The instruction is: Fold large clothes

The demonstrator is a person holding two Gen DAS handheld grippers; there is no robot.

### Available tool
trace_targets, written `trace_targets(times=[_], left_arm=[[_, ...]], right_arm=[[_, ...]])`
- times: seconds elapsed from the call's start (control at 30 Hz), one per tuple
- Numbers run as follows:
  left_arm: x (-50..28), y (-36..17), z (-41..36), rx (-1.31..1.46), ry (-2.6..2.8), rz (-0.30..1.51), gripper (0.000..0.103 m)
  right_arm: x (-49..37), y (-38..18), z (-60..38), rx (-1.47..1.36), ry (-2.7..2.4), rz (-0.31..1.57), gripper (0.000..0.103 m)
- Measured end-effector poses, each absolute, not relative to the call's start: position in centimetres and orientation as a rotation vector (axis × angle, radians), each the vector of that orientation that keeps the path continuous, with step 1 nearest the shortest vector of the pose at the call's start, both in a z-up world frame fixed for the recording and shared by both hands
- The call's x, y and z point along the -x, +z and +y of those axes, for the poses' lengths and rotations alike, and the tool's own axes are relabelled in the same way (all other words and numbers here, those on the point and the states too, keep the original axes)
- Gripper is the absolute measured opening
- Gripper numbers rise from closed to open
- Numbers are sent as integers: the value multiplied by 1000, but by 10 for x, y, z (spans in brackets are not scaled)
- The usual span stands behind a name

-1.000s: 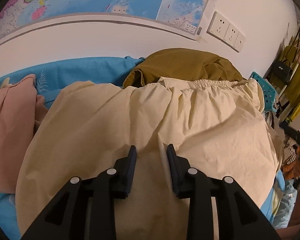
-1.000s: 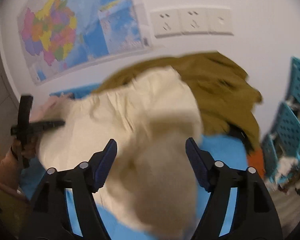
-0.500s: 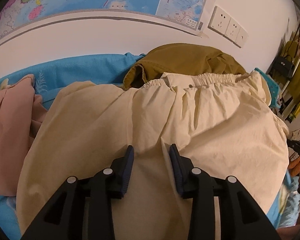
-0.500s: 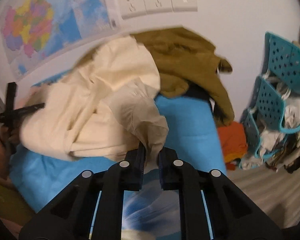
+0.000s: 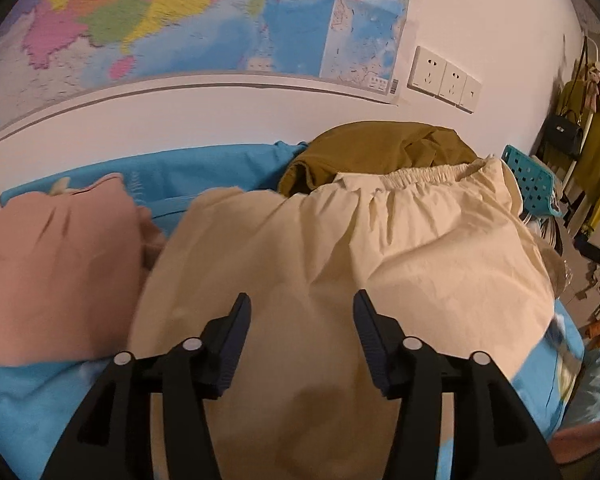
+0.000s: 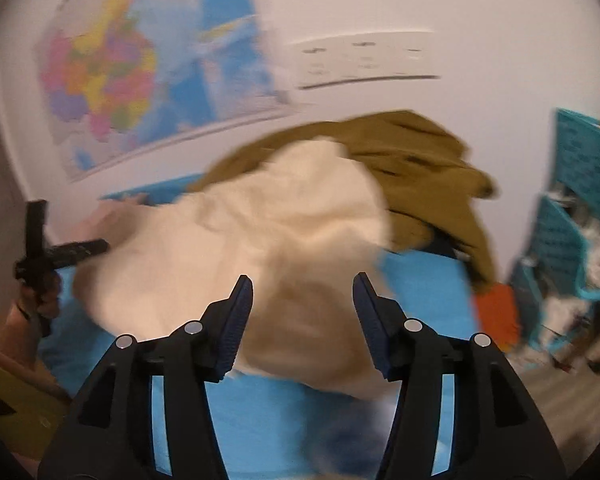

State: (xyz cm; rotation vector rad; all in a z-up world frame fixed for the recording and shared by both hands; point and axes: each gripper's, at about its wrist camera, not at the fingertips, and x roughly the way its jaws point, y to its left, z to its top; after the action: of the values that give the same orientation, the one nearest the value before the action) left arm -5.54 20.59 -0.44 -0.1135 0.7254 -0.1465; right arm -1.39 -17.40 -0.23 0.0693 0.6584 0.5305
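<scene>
While the cream cotton garment with an elastic waistband is spread over the blue sheet, the left gripper is seen above it, jaws just opened, nothing clamped; a pink garment lies left, an olive one far behind. From the right wrist, the blurred right gripper is likewise released, freshly opened over the cream cloth.

A lived-in home bedroom. A wall map and sockets hang above a blue-sheeted bed heaped with clothes. Garments and a handbag hang from a rack.
</scene>
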Motion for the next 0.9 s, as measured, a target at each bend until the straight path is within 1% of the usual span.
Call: trace_targets(times=[0.03,0.07,0.13,0.17,0.2,0.23,0.27,0.3,0.33,0.43,0.47,0.5,0.57,0.63,0.7,0.73,0.77,0.83,0.9], left_arm=[[58,-6,208,106,-131,731,55],[59,-11,213,104,-115,747,55],[59,-21,220,124,-109,771,55],[58,-26,223,133,-110,776,55],[57,-29,223,130,-105,776,55],[55,-32,224,123,-94,774,55],[51,-37,224,119,-91,776,57],[49,-39,223,120,-95,780,60],[46,-41,224,121,-96,782,61],[47,-36,222,101,-81,792,61],[51,-32,223,105,-76,784,61],[57,-27,225,113,-74,765,61],[75,-16,236,141,-79,709,62],[92,-12,250,179,-68,687,61],[100,-15,258,197,-74,691,59],[102,-19,260,198,-68,705,57],[100,-28,262,195,-56,744,53],[95,-40,264,228,-56,781,52],[89,-50,266,258,-60,800,52]], right_arm=[[7,-8,-157,-73,587,673,52],[-2,-14,-143,-63,619,688,50],[-15,-25,-124,-50,647,708,51],[-25,-35,-110,-40,673,735,49],[-36,-47,-99,-9,652,756,45],[-49,-60,-91,21,615,788,44],[-58,-71,-88,15,608,823,43],[-66,-80,-85,3,597,852,37],[-74,-87,-86,-18,580,872,36],[-75,-79,-89,-48,568,889,37],[-69,-72,-91,-52,559,880,40],[-62,-63,-94,-59,558,861,44],[-48,-46,-98,-76,580,810,47],[-32,-31,-98,-77,604,757,47],[-19,-20,-88,-78,676,721,49],[-14,-19,-79,-64,706,721,50],[-14,-21,-70,-46,727,730,50],[-20,-37,-50,6,733,782,50],[-32,-59,-39,-5,734,865,50]])
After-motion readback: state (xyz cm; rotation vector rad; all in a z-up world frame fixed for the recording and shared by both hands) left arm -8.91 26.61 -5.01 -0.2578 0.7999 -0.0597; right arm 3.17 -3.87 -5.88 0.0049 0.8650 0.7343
